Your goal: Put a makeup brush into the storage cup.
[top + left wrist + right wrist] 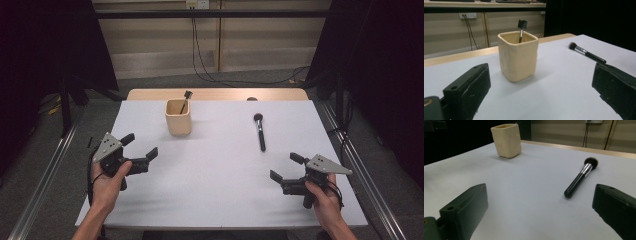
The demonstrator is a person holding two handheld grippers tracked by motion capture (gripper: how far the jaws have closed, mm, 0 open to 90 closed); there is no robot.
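While both grippers sit low at my near edge of the table [220,200], I'm reading the layout from my side outward. My right gripper [287,168] has its jaws spread wide with nothing between them, and my left gripper [139,145] is the same, wide open and holding nothing. Looking along the right jaws, the makeup brush [580,178] lies flat on the white surface just ahead and a little toward the right jaw, handle end nearest me, dark bristle head pointing away. From above, the brush [259,131] runs nearly straight away from me, its long axis only slightly tilted, and it sits clearly on the right half of the table, so the right gripper is the nearer one. I judge the jaws must close across the handle, not along it. Farther out and to the left stands the cream cup [178,116], upright, with a small brush [186,100] already leaning inside it; the left gripper faces that cup [518,56] squarely, still apart from it.
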